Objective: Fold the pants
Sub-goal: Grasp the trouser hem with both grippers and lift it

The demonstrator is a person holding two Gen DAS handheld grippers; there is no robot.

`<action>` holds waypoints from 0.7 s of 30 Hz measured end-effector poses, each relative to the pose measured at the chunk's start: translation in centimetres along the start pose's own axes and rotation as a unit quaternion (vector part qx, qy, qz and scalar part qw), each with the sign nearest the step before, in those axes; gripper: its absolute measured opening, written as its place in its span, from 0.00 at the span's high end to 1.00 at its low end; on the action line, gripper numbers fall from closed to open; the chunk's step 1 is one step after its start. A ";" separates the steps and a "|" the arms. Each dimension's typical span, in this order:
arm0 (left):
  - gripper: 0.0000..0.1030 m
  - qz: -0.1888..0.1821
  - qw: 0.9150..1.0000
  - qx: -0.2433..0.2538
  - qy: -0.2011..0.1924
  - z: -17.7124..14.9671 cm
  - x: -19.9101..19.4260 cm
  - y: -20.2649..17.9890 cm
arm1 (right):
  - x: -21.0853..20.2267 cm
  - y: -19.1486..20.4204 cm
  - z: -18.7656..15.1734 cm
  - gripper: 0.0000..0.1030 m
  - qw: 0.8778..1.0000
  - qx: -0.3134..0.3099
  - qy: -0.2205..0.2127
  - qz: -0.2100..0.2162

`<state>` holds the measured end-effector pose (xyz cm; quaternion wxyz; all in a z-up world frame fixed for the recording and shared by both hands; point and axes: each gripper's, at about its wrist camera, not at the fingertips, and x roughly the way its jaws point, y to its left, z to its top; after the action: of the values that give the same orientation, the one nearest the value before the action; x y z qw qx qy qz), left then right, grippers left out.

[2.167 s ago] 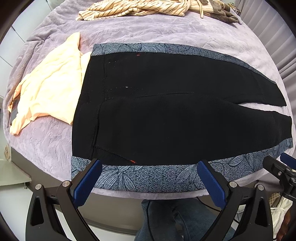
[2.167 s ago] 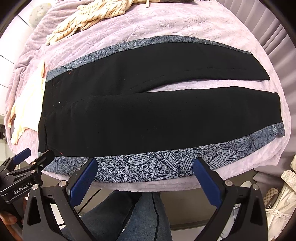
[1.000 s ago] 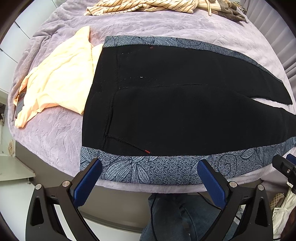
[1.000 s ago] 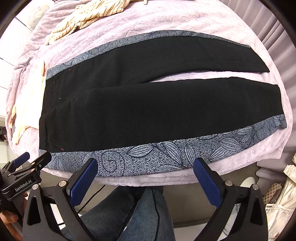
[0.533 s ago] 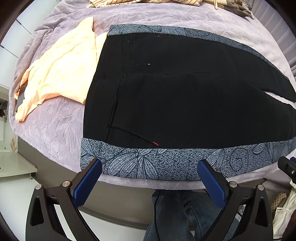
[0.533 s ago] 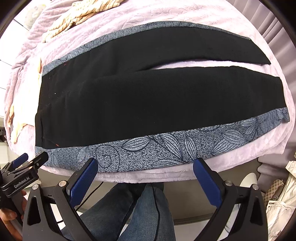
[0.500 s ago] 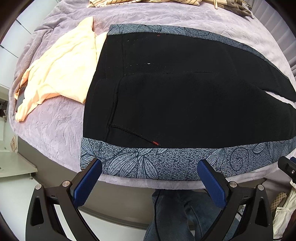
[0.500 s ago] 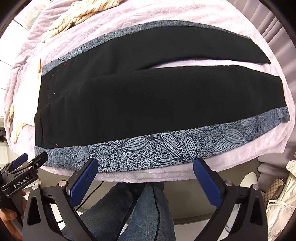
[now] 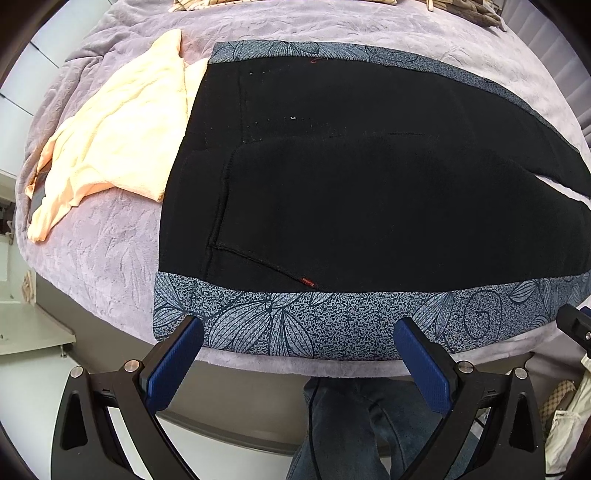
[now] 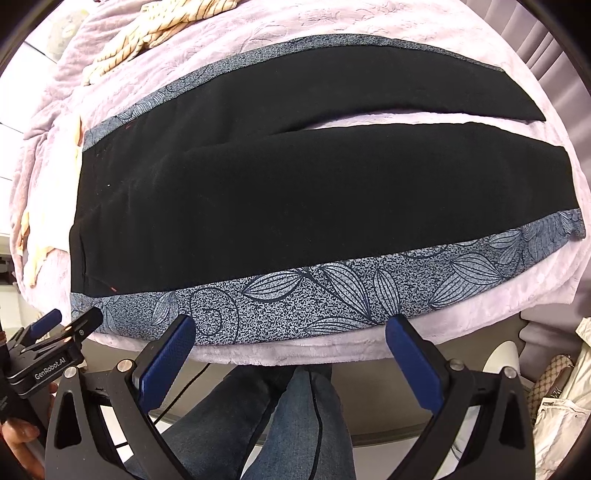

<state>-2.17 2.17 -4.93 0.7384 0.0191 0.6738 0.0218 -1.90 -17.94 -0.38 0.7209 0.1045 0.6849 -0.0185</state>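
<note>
As both open tools, left tool (image 9: 297,345) and right tool (image 10: 290,341), close in, the pants' (image 9: 369,206) patterned hem (image 10: 295,302) lies just ahead, ungripped.

Pants (image 9: 369,206) lie flat across the bed (image 9: 110,266); shirt (image 9: 110,147) just left of waistband.

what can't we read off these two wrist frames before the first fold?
- Pants leg ends: cut off by the left wrist view's right edge.
- Peach garment: its near edge lies under the waistband.
- Small red tag: text too small.
- Striped cloth: cropped by the right wrist view's top edge.
</note>
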 end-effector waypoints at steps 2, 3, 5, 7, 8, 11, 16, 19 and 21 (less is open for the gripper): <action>0.00 0.000 1.000 0.003 0.001 0.0 0.2 -0.2 | 0.2 0.0 0.1 0.00 1.000 0.001 0.003 0.001; 0.00 0.000 1.000 0.004 0.000 0.0 0.3 -0.3 | 0.3 -0.1 0.1 0.00 1.000 0.002 0.004 0.001; 0.00 -0.004 1.000 0.004 -0.003 0.0 0.5 -0.5 | 0.5 -0.2 0.1 0.00 1.000 0.003 0.003 0.004; 0.00 -0.018 1.000 -0.008 -0.006 0.1 0.9 -0.3 | 0.8 -0.4 0.1 0.00 1.000 0.007 0.003 0.010; 0.00 -0.037 0.999 -0.024 -0.010 0.0 1.3 0.1 | 0.9 -0.5 0.1 0.00 1.000 0.010 0.003 0.017; 0.00 -0.089 0.994 -0.065 -0.004 -0.4 2.5 1.6 | 1.4 -1.9 -0.1 0.00 0.995 0.035 -0.003 0.089; 0.00 -0.162 0.982 -0.101 -0.002 -1.6 3.8 3.9 | 4.4 -6.6 -2.0 0.49 0.965 0.126 0.028 0.230; 0.00 -0.165 0.982 -0.092 -0.008 -2.1 3.9 4.2 | 6.4 -9.0 -3.7 0.49 0.946 0.173 0.043 0.271; 0.00 -0.168 0.981 -0.092 -0.007 -2.3 4.0 4.1 | 7.0 -9.8 -4.1 0.49 0.939 0.187 0.036 0.285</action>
<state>-4.13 6.53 -8.91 0.7347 -0.1625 0.6574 -0.0406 -7.15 -25.97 -8.67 0.6380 0.4287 0.6364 0.0636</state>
